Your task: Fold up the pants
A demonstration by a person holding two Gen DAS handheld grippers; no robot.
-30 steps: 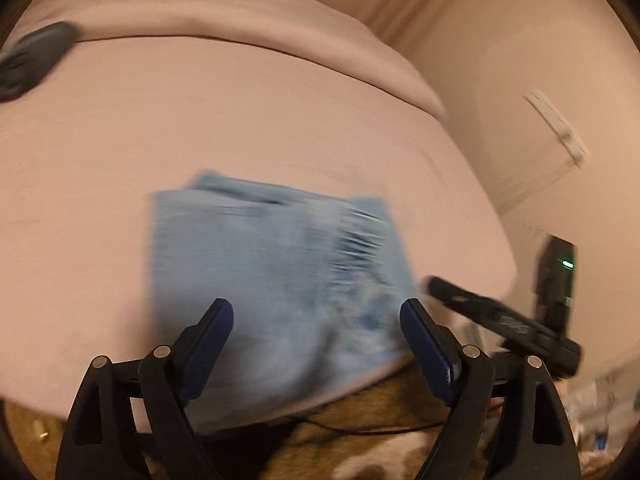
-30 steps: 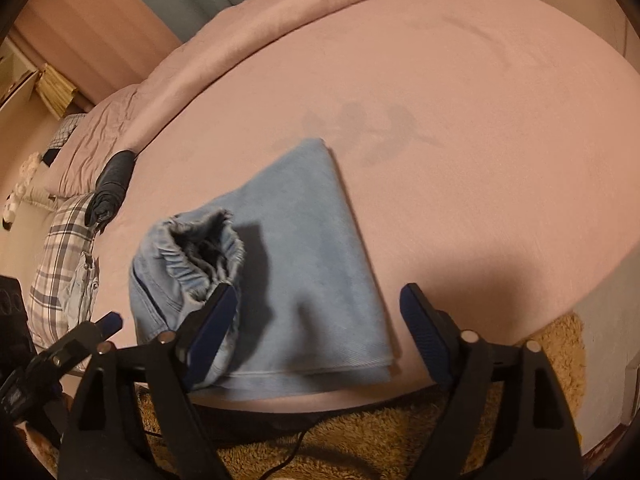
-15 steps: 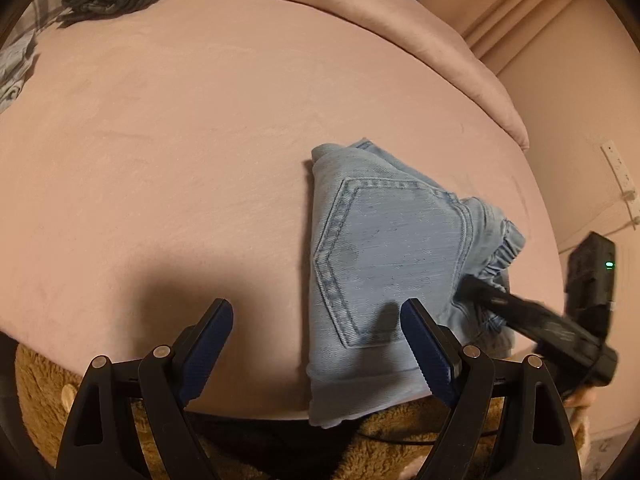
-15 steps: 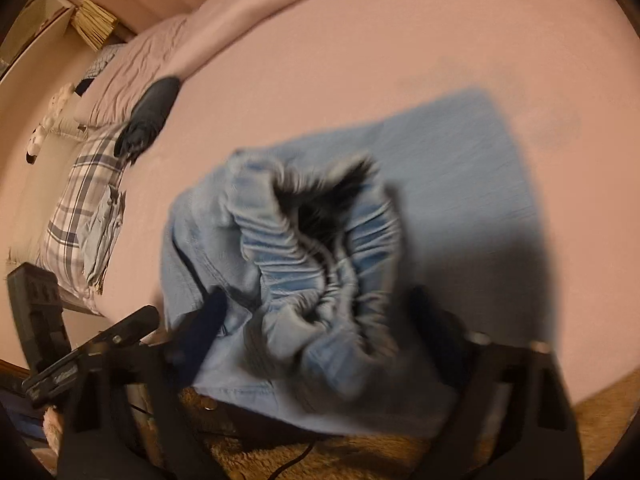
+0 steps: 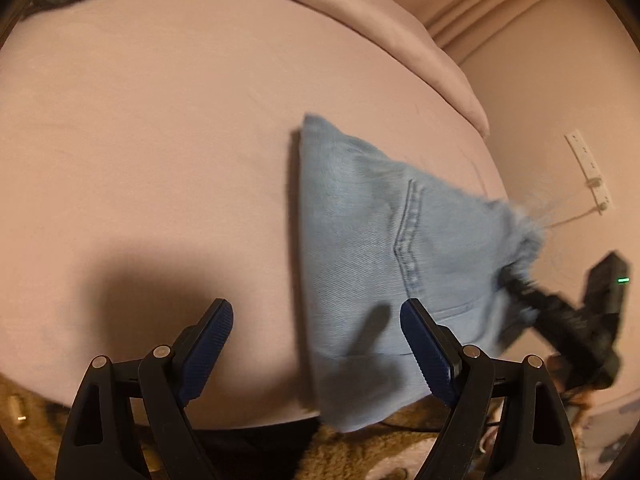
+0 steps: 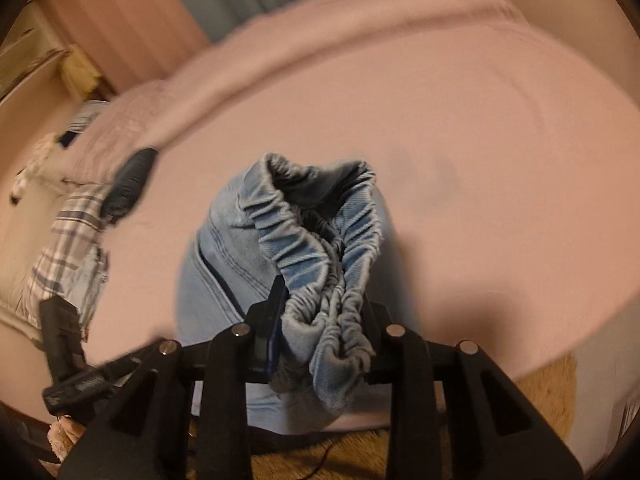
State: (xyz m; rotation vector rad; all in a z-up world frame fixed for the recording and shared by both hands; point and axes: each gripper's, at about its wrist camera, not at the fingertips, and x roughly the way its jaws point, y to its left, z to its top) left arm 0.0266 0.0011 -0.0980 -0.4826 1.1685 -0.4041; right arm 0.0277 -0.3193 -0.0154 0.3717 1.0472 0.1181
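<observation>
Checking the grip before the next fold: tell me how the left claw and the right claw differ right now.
The left claw stands wide open with nothing between its pads; the right claw has just been closing and is shut on the pants, pinching the bunched elastic waistband. The left claw hovers over the bed beside the pants; the right claw has cloth bulging out of it. Both have dark blue pads and black frames.

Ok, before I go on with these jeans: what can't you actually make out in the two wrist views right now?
- Right gripper pads, right wrist view: buried in the bunched waistband of the jeans; its jaws have just been closing on it.
- The same gripper in the left wrist view: motion-blurred, so the grip is unreadable.
- Jeans' lower edge, left wrist view: partly behind the open left gripper.
- Dark item on the bed: too blurred to identify.
</observation>
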